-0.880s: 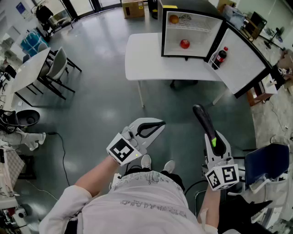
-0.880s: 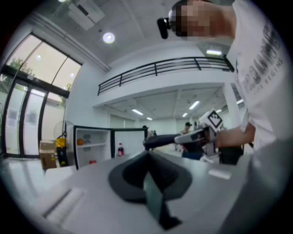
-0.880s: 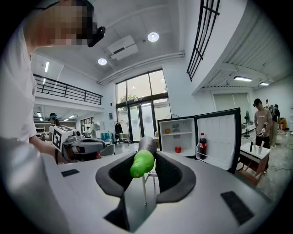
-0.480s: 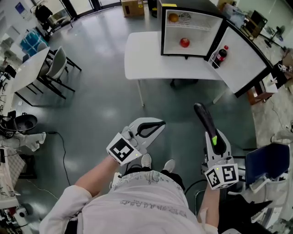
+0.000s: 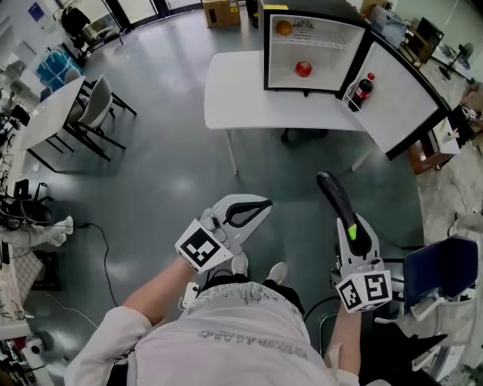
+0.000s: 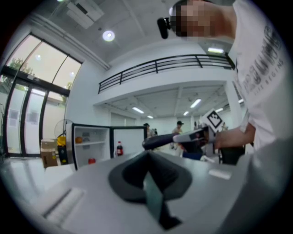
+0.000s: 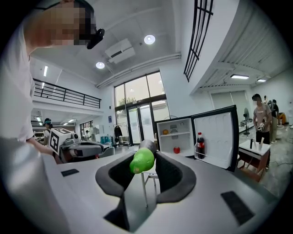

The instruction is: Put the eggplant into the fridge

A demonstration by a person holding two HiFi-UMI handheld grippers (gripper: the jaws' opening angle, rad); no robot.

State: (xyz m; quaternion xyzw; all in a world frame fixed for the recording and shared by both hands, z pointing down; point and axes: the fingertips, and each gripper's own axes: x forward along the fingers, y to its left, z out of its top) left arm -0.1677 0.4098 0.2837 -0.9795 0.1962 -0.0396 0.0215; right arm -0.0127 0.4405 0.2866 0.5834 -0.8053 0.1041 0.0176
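Note:
A dark purple eggplant (image 5: 337,202) with a green stem end juts forward from my right gripper (image 5: 349,224), which is shut on it; its green end (image 7: 143,160) sits between the pads in the right gripper view. My left gripper (image 5: 255,206) is at the same height to the left, shut with nothing in it. Ahead, on a white table (image 5: 234,98), stands the small fridge (image 5: 266,53) with its door (image 5: 404,102) swung open to the right. An orange (image 5: 284,28) and a red fruit (image 5: 303,69) lie inside. A cola bottle (image 5: 361,92) stands in the door.
Grey floor lies between me and the white table. Chairs (image 5: 94,105) and another white table (image 5: 45,113) stand at the left. A blue chair (image 5: 441,268) is close at my right. A cardboard box (image 5: 220,11) sits beyond the table. A person (image 7: 262,119) stands at the far right.

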